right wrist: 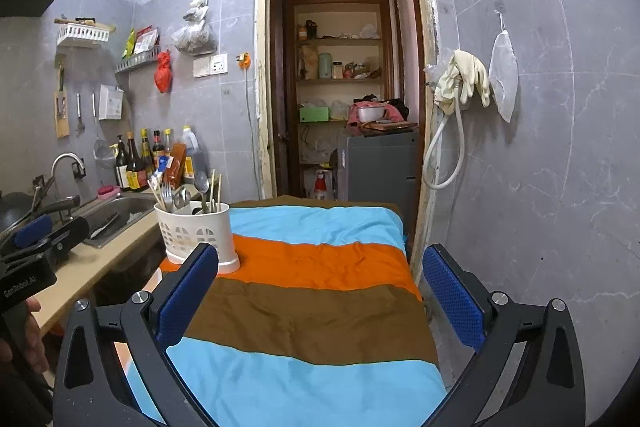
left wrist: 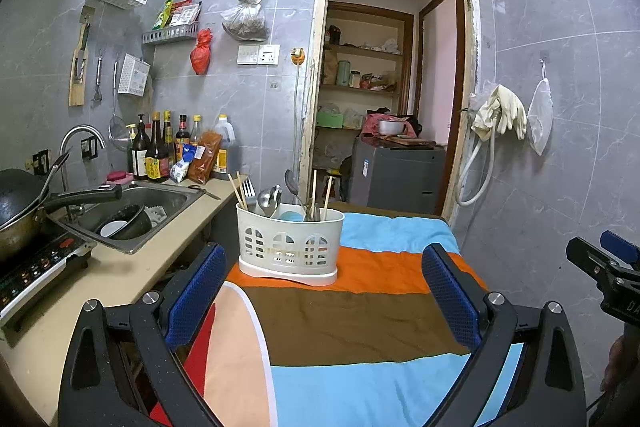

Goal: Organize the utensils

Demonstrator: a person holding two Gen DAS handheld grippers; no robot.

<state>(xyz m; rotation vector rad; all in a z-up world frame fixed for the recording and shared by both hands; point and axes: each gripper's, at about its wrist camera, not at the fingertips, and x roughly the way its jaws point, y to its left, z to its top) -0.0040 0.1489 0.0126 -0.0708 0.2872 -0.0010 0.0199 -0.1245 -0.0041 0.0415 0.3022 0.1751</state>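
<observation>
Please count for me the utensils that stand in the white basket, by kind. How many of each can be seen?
Chopsticks: 4
Spoons: 3
Fork: 1
Total: 8 seen in the white basket; shorter ones may be hidden inside.

"GenRobot.AI" on left hand-held gripper (right wrist: 44, 239)

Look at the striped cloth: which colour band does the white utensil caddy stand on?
The orange band. The utensil caddy stands on its left end; the blue bands and the brown band carry nothing.
</observation>
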